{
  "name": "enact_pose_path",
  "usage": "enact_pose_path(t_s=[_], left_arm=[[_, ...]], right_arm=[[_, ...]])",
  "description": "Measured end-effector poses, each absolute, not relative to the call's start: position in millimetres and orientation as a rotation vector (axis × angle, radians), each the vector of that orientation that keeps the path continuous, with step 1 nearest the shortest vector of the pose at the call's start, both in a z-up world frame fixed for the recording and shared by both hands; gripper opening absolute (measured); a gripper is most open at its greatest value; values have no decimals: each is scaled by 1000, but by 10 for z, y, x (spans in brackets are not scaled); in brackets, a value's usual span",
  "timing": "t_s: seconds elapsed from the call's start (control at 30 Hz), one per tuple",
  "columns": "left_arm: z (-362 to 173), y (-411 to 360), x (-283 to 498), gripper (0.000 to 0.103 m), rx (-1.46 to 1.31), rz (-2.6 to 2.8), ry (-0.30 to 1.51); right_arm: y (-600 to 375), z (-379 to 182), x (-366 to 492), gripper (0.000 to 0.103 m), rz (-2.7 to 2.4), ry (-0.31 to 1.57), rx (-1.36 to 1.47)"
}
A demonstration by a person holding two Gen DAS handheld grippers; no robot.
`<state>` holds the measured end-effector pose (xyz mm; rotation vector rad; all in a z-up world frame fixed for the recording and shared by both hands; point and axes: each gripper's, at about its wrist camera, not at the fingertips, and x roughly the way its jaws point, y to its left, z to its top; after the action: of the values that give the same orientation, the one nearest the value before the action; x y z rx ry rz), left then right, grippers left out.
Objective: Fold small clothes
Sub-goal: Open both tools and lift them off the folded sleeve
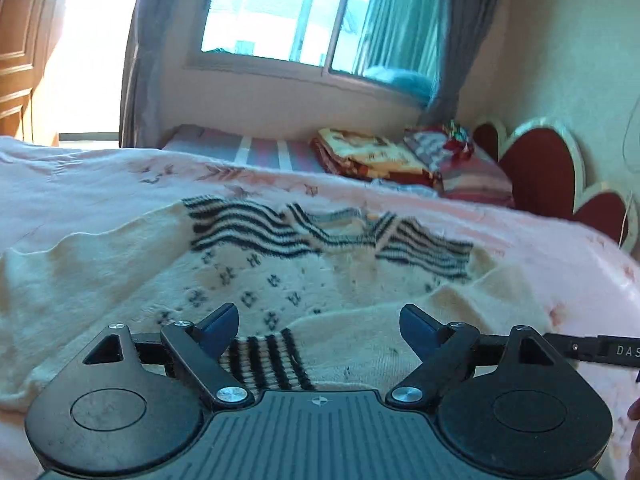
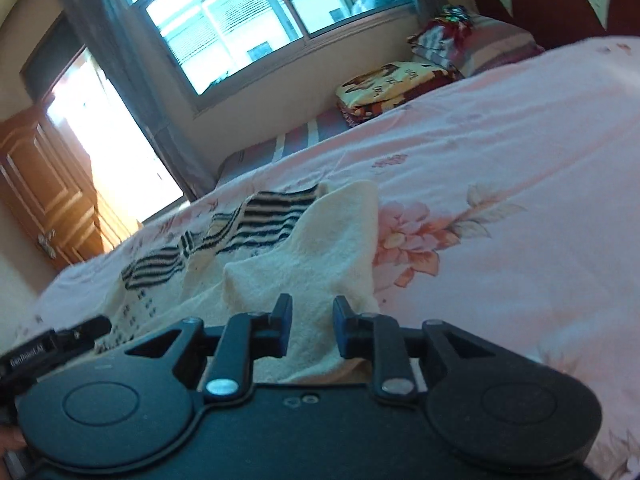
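Note:
A cream knitted sweater (image 1: 120, 280) with black stripes and small dark motifs lies spread on the pink floral bedspread (image 1: 80, 176). My left gripper (image 1: 318, 326) hovers low over its near part, open wide with nothing between the fingers. A striped cuff (image 1: 266, 364) lies just under the gap, and a cream sleeve (image 1: 400, 320) is folded across the body. In the right wrist view the same sweater (image 2: 320, 248) shows its cream sleeve bunched up. My right gripper (image 2: 312, 330) sits over that sleeve, open by a narrow gap, and the pads do not press the cloth.
Folded patterned blankets (image 1: 372, 156) and a striped pillow (image 1: 476, 180) sit at the far side of the bed by a red heart-shaped headboard (image 1: 540, 168). A window (image 1: 312, 16) with grey curtains and a wooden door (image 2: 44, 184) stand beyond. Bare bedspread (image 2: 520, 200) stretches to the right.

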<state>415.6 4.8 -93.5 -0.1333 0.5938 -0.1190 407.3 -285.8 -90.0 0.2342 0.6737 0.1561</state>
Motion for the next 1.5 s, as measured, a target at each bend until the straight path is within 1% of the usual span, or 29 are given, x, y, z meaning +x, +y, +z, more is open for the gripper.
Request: enact_pose_path(t_s=[0.03, 0.07, 0.13, 0.17, 0.2, 0.23, 0.3, 0.4, 0.43, 0.47, 0.53, 0.63, 0.73, 0.8, 0.83, 0.87, 0.9, 0.93, 0.97, 1.0, 1.07, 1.13, 1.2, 1.27, 1.33, 1.37, 1.4, 1.47, 1.5], left_arm=[[-1004, 26, 4219, 87, -105, -92, 657], [-1073, 54, 4234, 87, -89, -70, 685], [-1050, 131, 4161, 87, -87, -89, 660], [-1000, 179, 4125, 87, -115, -87, 648], [-951, 226, 4099, 87, -146, -88, 624], [-912, 252, 4098, 87, -162, -80, 606], [-901, 232, 4155, 87, -160, -72, 612], [-1070, 142, 4317, 87, -100, -38, 687], [-1121, 103, 4321, 87, -60, -37, 673], [-1120, 74, 4315, 87, -32, -37, 673], [-1053, 84, 4256, 87, -33, -28, 657], [-968, 146, 4156, 87, -116, -42, 605], [-975, -29, 4261, 87, -132, -67, 617], [-940, -248, 4371, 87, -115, -83, 608], [-923, -367, 4437, 87, -114, -94, 605], [-932, -496, 4536, 87, -102, -90, 624], [-973, -637, 4661, 87, -73, -71, 666], [-1027, -760, 4764, 87, -47, -50, 697], [-1079, -857, 4836, 88, -20, -44, 715], [-1097, -938, 4867, 93, 12, -25, 717], [-1043, -979, 4857, 93, 0, -12, 718], [-1048, -958, 4788, 93, -5, 5, 736], [-979, -888, 4597, 93, -15, 21, 720], [-917, -735, 4322, 93, -23, 26, 685], [-978, -621, 4138, 94, -18, 42, 696], [-1091, -571, 4125, 98, -10, 54, 746], [-1102, -521, 4067, 101, -17, 55, 719], [-998, -469, 4045, 101, -29, 51, 746], [-902, -422, 3965, 101, -29, 51, 713]], right_arm=[[-2822, -944, 4104, 10, 134, 697, 165], [-2842, -944, 4095, 3, 128, 691, 147], [-2895, -894, 4085, 2, 126, 710, 155], [-2914, -849, 4078, 5, 123, 697, 162], [-2933, -799, 4070, 21, 115, 661, 171], [-2944, -757, 4090, 28, 117, 620, 181], [-2971, -751, 4259, 30, 109, 607, 189], [-3036, -851, 4592, 36, 71, 641, 226], [-3080, -929, 4704, 36, 74, 674, 248], [-3109, -997, 4785, 31, 72, 707, 245], [-3154, -987, 4800, 27, 51, 688, 199], [-3158, -838, 4727, 31, 42, 644, 221], [-2959, -787, 4727, 33, 173, 612, 178], [-2780, -827, 4799, 30, 210, 632, 83], [-2727, -870, 4851, 31, 172, 648, 28], [-2732, -920, 4909, 28, 142, 668, 7], [-2786, -932, 4940, 24, 144, 673, 31], [-2836, -894, 4930, 24, 148, 669, 66], [-2864, -844, 4894, 26, 145, 654, 80], [-2883, -787, 4821, 37, 150, 622, 76], [-2881, -752, 4725, 37, 192, 607, 42], [-2853, -899, 4742, 36, 192, 692, -22], [-2840, -907, 4664, 37, 190, 676, -64], [-2840, -713, 4458, 37, 234, 598, -38], [-2795, -650, 4219, 44, 312, 523, -28], [-2734, -737, 4214, 52, 336, 575, -38], [-2654, -917, 4290, 58, 346, 700, -55], [-2548, -997, 4168, 62, 309, 654, -106], [-2534, -948, 4120, 62, 299, 656, -94]])
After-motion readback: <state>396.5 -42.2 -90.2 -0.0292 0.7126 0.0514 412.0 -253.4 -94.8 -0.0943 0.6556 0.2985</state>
